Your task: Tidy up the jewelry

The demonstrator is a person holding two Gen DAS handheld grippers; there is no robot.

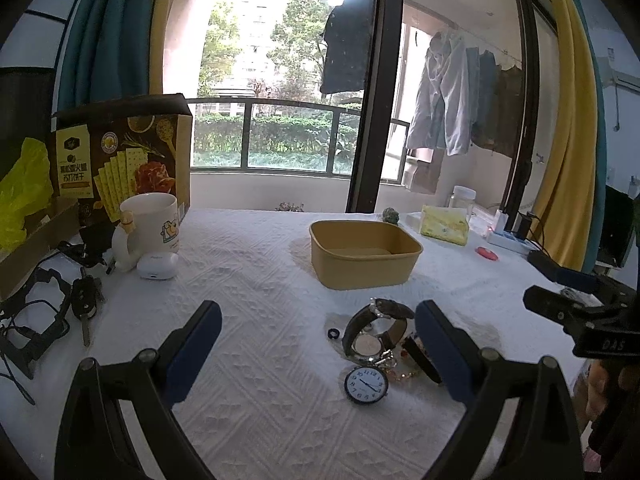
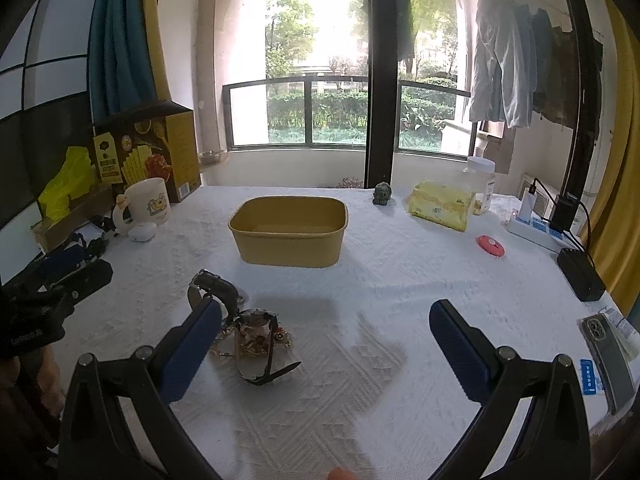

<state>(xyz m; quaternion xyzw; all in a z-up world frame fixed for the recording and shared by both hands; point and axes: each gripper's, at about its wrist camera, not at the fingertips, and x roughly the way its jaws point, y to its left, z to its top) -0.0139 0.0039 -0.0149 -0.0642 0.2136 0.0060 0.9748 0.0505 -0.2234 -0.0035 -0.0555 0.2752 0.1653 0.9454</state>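
A yellow-tan box (image 1: 365, 252) stands open on the white tablecloth; it also shows in the right wrist view (image 2: 289, 230). In front of it lies a jewelry pile: a dark-strapped wristwatch (image 1: 376, 330), a blue-rimmed pocket watch (image 1: 366, 385), a small dark ring (image 1: 333, 333) and gold chain pieces (image 1: 404, 372). In the right wrist view the watches (image 2: 256, 340) and chain (image 2: 224, 350) lie beside the left finger. My left gripper (image 1: 318, 320) is open, the pile near its right finger. My right gripper (image 2: 325, 320) is open and empty.
At the left stand a white mug (image 1: 150, 224), an earbud case (image 1: 157, 266), a cracker box (image 1: 120, 156), keys (image 1: 86, 300). At the right are a tissue pack (image 2: 440, 200), a jar (image 2: 480, 180), a red disc (image 2: 490, 245), a power strip (image 2: 536, 228), a phone (image 2: 608, 356).
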